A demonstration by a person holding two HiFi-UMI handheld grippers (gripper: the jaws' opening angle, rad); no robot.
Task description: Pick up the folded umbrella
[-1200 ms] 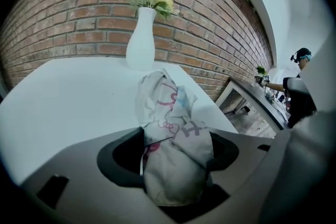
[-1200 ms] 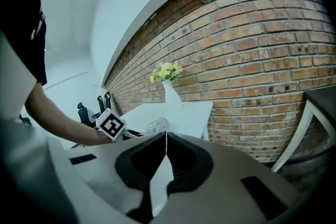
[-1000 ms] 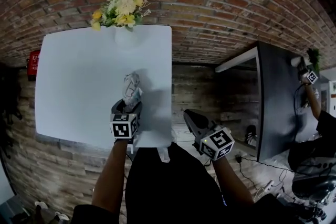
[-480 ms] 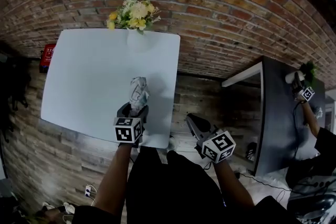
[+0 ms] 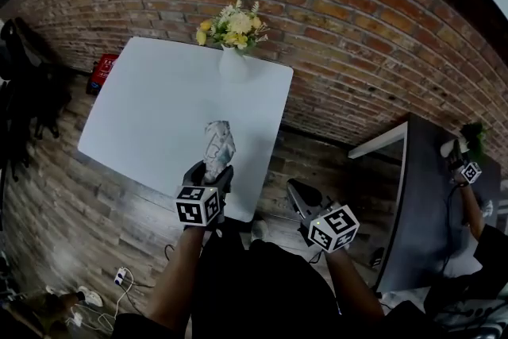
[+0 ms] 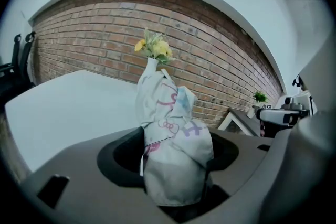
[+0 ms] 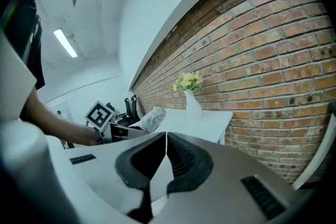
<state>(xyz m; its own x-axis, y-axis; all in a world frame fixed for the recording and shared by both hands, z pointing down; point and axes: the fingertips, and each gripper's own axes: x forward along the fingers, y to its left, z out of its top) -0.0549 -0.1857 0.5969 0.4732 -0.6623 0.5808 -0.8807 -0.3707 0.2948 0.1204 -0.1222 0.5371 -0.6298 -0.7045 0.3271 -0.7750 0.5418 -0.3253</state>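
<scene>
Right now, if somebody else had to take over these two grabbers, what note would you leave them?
Grippers: the left gripper is shut on the folded umbrella, which sticks up out of its jaws. The right gripper is shut and empty, over the floor beside the table.
Things: the umbrella looks lifted off the white table. The flower vase stands at the far edge, apart from it.
Done: the grab and, it seems, the lift.
Left: probably nothing but keeping the grip firm.

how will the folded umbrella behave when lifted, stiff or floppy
The folded umbrella juts out of the left gripper without drooping, so it probably has a stiff core. Its crumpled fabric looks soft and may shift or slip.
</scene>
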